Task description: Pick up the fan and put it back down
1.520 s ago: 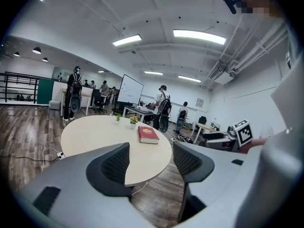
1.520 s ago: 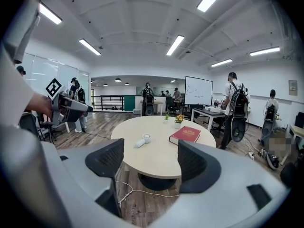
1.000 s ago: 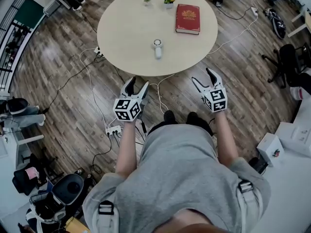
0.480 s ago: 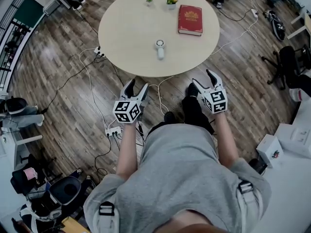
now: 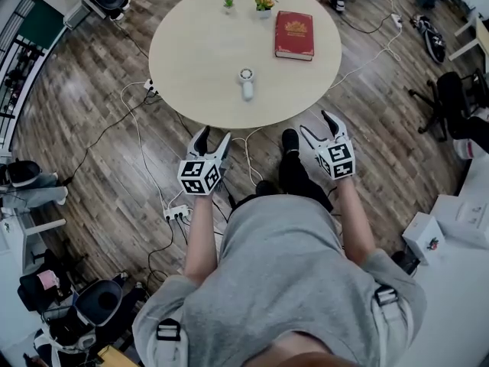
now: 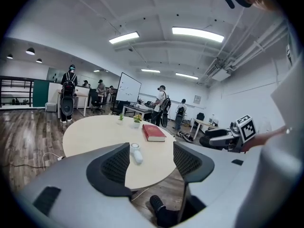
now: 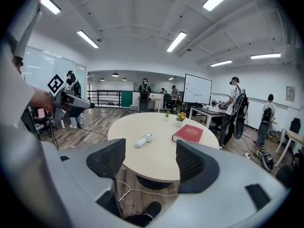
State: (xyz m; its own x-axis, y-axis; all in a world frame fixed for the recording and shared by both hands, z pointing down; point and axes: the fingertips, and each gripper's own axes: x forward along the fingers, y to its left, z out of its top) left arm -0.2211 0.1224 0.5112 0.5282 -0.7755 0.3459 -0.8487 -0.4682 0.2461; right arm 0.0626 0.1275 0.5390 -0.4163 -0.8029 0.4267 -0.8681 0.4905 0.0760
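The white fan [image 5: 246, 82] lies mid-way on the round table [image 5: 191, 52], with bare top all around it. The left gripper [image 5: 214, 134] and right gripper [image 5: 316, 122] are spread wide and empty, just off the near edge.

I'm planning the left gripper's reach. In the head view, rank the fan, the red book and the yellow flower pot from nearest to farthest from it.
From the left gripper:
1. Fan, near the middle of the table, slightly to the gripper's right.
2. Red book, farther back on the right side.
3. Yellow flower pot, at the far edge, only a little beyond the book.
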